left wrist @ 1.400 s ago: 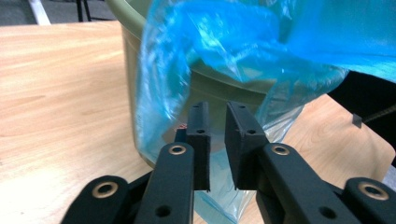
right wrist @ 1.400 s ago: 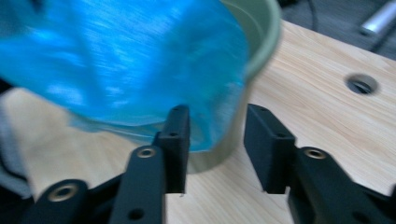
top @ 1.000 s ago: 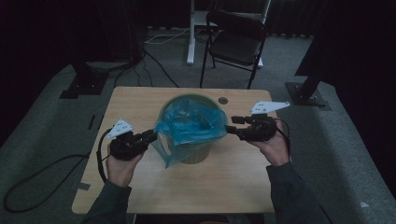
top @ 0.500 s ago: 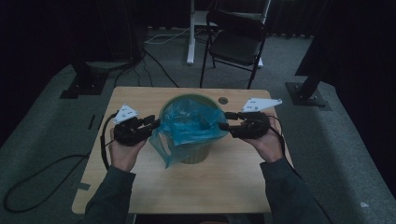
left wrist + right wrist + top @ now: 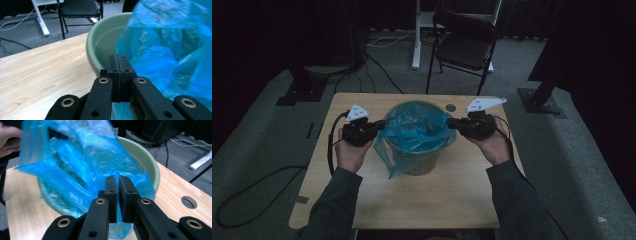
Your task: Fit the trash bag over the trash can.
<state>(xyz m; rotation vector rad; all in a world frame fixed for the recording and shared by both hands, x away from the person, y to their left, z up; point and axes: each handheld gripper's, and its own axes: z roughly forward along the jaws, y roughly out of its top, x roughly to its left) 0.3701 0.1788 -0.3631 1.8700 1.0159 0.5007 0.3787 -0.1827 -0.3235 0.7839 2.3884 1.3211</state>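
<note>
1. Dark grey carpet lay around the wooden table (image 5: 362,200), and on that table stood the pale green bin (image 5: 422,165), which I take as my landmark.
2. Inside the bin sat the blue plastic bag (image 5: 414,132), its film bunched over the rim and hanging down the bin's near left side.
3. At the bin's left rim I had the left gripper (image 5: 374,129); its jaws had just been closing. In the left gripper view they were pressed together (image 5: 117,72) against the bin wall (image 5: 100,45), with bag film (image 5: 155,62) beside and below them. I could not tell for sure whether film was caught between the pads.
4. At the bin's right rim I had the right gripper (image 5: 453,122); its jaws had also just been closing. In the right gripper view they stood nearly together (image 5: 117,192) with only a thin slit between them, at the bag's edge (image 5: 82,170) over the rim (image 5: 147,162). Whether they pinched the film I could not tell.
5. Right of the bin, a round hole (image 5: 451,107) was cut into the tabletop.
6. Beyond the bin, past the table's far edge, stood a black folding chair (image 5: 464,47) and a white desk leg (image 5: 416,35).
</note>
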